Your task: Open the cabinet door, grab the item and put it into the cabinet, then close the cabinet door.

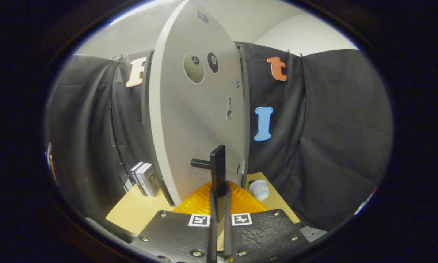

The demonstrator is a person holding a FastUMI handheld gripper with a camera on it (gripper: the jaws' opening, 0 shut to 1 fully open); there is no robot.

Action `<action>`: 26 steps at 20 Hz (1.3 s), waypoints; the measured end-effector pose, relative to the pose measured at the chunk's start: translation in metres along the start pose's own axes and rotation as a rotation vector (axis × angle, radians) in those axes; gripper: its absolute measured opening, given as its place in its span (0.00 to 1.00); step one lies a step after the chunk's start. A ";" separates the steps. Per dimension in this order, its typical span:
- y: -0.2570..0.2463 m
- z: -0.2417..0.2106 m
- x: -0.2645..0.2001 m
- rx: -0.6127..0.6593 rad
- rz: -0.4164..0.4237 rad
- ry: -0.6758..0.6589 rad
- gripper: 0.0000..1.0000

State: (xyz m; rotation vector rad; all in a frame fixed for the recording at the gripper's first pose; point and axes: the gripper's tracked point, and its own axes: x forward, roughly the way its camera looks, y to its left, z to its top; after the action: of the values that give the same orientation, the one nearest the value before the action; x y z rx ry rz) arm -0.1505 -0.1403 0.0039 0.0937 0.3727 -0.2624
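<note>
From the view along my fingers, my jaws stand narrow, closed on the lower end of the black door handle, a flat upright bar on a short peg. It sits on the grey cabinet door, which stands partly swung out and is rigid and hinged, so I judge it will turn in an arc if pulled steadily by the bar. The item, I think, is the small pale soft toy on the worktop right of the door: light, squashy, best pinched across its body. Boxes stand left of the door.
</note>
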 end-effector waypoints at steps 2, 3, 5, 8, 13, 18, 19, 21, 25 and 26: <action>-0.004 -0.005 -0.001 -0.011 -0.015 0.011 0.07; -0.006 -0.007 -0.001 -0.009 -0.021 0.015 0.07; -0.011 -0.010 -0.002 0.010 -0.031 0.019 0.07; -0.024 -0.014 -0.004 0.011 -0.053 0.025 0.07; -0.044 -0.018 -0.004 -0.002 -0.123 0.045 0.07; -0.067 -0.023 -0.009 -0.002 -0.191 0.052 0.06; -0.073 -0.022 -0.012 0.006 -0.202 0.051 0.06; -0.085 -0.020 -0.020 0.021 -0.232 0.048 0.06; -0.109 -0.020 -0.034 -0.025 -0.337 0.029 0.06; -0.113 -0.020 -0.039 -0.040 -0.365 0.025 0.06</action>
State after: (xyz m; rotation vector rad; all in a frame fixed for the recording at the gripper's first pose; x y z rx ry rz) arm -0.2232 -0.2374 -0.0052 -0.0117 0.4185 -0.6147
